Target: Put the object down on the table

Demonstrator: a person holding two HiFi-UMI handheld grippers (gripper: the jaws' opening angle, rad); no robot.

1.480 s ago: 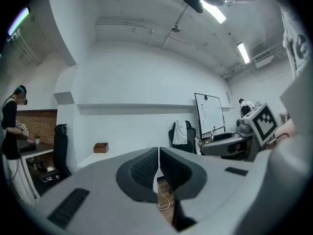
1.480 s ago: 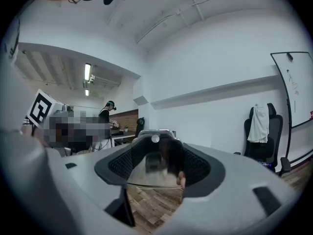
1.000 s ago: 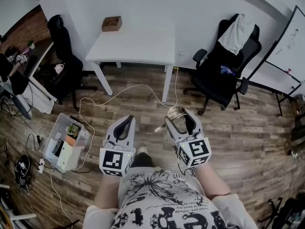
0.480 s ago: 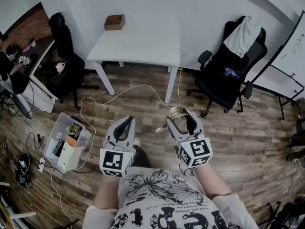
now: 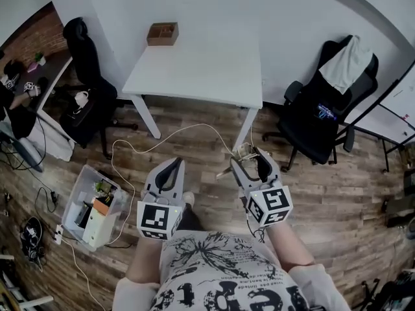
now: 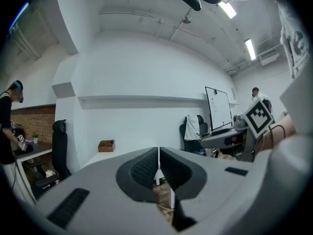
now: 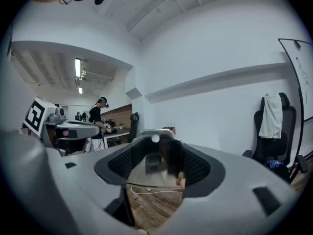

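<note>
**Object (image 5: pixel 242 154) being held in the right jaws, well apart from the worktop**

At the far left, a clear plastic bin (image 5: pixel 96 205) packed with assorted items is being kept on the wooden floor (image 5: pixel 194 149). A black left-hand chair (image 5: pixel 87 99) is standing beyond it.

The left gripper (image 5: pixel 172 167) is being held low in front of the person's printed shirt (image 5: pixel 220 271), above the floor. Its jaws are being kept pressed together, pad against pad, with nothing between them.

Farther off, the white worktop (image 5: pixel 194 70) is being stood against the wall, and a small wooden box (image 5: pixel 162 34) is being carried on its far left corner. A pale cable (image 5: pixel 170 129) is being trailed across the floor between the worktop's legs and the two grippers.

Just right of the left gripper, the right gripper (image 5: pixel 248 159) is being held at about the same height. Its jaws are being kept fairly wide and closed on the object, which is filling the gap between the pads. The object is a see-through item with a shiny edge; what it is cannot be told. It is being held above the floor, on the near side of the worktop.

At the far right, a white garment (image 5: pixel 350 63) is being hung over the back of a black right-hand chair (image 5: pixel 321 125).
</note>
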